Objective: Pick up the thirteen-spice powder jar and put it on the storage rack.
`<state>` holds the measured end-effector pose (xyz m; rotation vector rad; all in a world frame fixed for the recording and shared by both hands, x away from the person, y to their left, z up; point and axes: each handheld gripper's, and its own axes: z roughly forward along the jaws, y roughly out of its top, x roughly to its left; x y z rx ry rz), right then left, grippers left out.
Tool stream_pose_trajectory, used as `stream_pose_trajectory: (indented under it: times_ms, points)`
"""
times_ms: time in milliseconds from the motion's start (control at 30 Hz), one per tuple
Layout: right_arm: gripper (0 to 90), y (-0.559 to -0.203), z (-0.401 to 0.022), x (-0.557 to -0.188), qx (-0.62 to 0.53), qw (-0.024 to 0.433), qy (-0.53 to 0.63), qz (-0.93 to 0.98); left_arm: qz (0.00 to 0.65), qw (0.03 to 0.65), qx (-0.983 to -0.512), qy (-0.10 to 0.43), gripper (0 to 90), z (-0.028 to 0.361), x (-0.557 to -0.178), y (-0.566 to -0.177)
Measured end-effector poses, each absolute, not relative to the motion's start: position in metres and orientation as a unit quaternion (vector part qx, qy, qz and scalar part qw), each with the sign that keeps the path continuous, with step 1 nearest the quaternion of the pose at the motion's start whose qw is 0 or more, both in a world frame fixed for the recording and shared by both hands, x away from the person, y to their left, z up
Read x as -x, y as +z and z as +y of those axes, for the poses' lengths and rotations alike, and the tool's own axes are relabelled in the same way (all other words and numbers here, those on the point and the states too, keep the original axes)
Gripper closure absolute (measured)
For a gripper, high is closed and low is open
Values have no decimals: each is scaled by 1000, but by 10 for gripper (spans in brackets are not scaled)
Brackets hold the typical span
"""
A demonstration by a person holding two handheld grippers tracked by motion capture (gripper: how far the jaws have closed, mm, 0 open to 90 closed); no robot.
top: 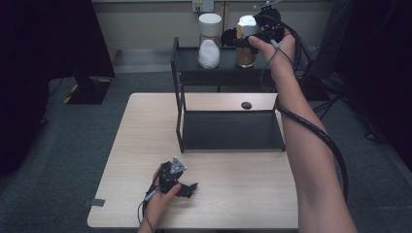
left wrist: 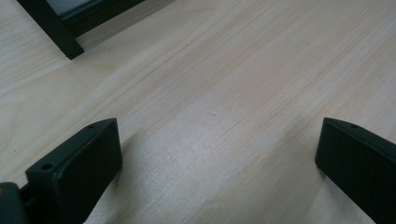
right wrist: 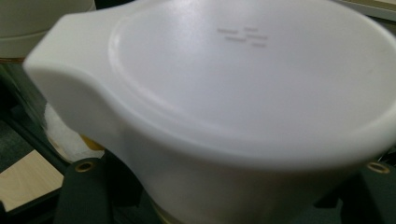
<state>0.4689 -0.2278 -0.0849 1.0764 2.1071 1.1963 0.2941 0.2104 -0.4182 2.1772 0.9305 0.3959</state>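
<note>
- The right gripper [top: 245,39] is raised at the top tier of the black shelf [top: 180,77], its fingers clamped on the jar of brown contents [top: 246,54] just under that jar's white lid [right wrist: 243,84].
- In the right gripper view the lid sits between the two black fingers [right wrist: 84,196], which press on the jar's sides; the jar's base is hidden, so whether it rests on the shelf or hangs clear is hard to tell.
- Just beside it on the same tier stands a second jar [top: 209,46], white-lidded, with white contents.
- The left gripper [top: 187,188] rests low over the tabletop [top: 233,194], near the front edge, its fingers [left wrist: 79,163] spread wide apart with only bare wood between them.
- The shelf's lower tray stands on the tabletop.
</note>
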Motion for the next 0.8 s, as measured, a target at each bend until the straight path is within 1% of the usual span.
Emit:
stream_pose_trajectory:
  times_ms: [200, 233, 300, 367, 433, 800]
  points:
    - [280, -89, -227, -467, -391, 249, 438, 770, 361, 362, -845, 154, 0, 211, -294, -418]
    - [247, -90, -227, -467, -391, 248, 436, 772, 361, 362, -845, 154, 0, 211, -294, -418]
    - [123, -91, -225, -467, -397, 252, 428, 772, 361, 362, -845, 154, 0, 210, -294, -418]
    - [110, -92, -226, -464, -398, 256, 425, 771, 361, 362, -845, 154, 0, 210, -294, -418]
    - [63, -92, -230, -462, -399, 256, 428, 769, 361, 362, -845, 154, 0, 211, -294, -418]
    - [11, -93, -243, -435, -389, 259, 430, 773, 361, 362, -846, 153, 0, 211, -294, -418]
